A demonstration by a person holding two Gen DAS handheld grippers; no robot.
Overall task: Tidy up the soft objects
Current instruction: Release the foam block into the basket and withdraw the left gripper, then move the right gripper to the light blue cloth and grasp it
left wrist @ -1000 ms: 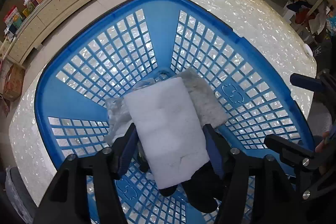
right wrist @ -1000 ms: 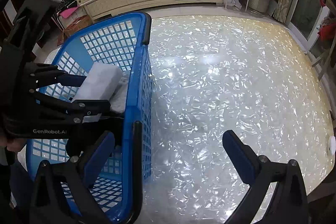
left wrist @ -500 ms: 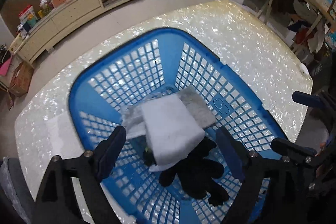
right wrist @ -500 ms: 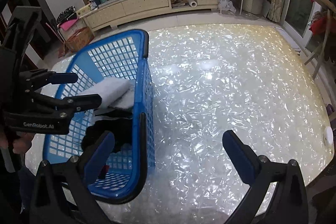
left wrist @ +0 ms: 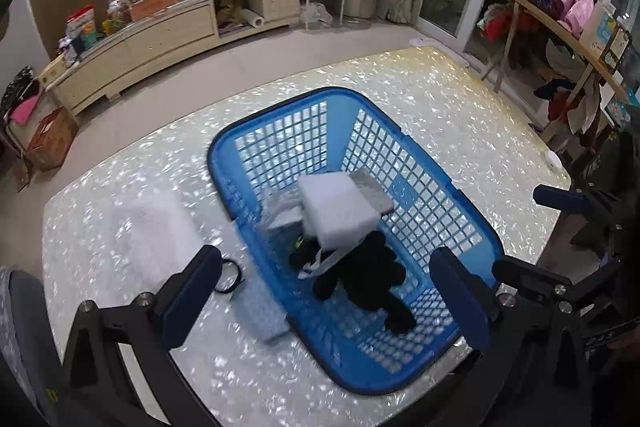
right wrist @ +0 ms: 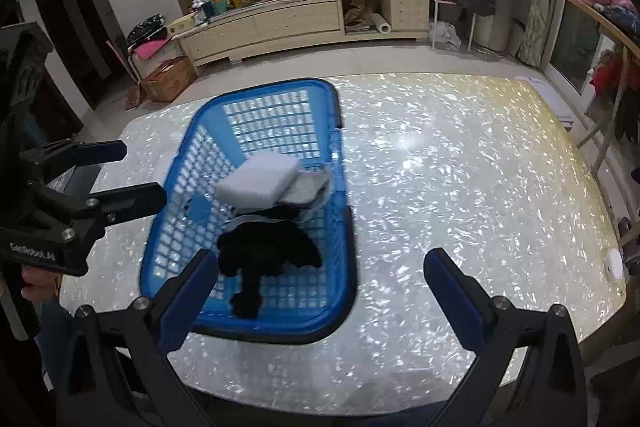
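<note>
A blue plastic basket [left wrist: 476, 247] [right wrist: 188, 163] stands on the shell-pattern table. Inside lie a white foam sponge [left wrist: 336, 209] [right wrist: 258, 183], a grey cloth [left wrist: 372, 193] [right wrist: 308, 187] under it, and a black glove [left wrist: 368, 275] [right wrist: 268, 255]. My left gripper [left wrist: 326, 297] is open and empty, high above the basket's near end; it also shows in the right wrist view [right wrist: 132, 173]. My right gripper [right wrist: 316, 297] is open and empty, above the basket's near right corner; it shows at the right of the left wrist view [left wrist: 548, 235].
A black hair tie [left wrist: 228, 277] and a clear bubble-wrap sheet [left wrist: 256, 311] lie on the table [right wrist: 460, 187] left of the basket. A small white disc [right wrist: 614, 264] sits at the right edge. A sideboard and clothes racks stand beyond.
My left gripper opened, let go of the white sponge in the basket and pulled up and back. The right gripper also rose and drew back, still open.
</note>
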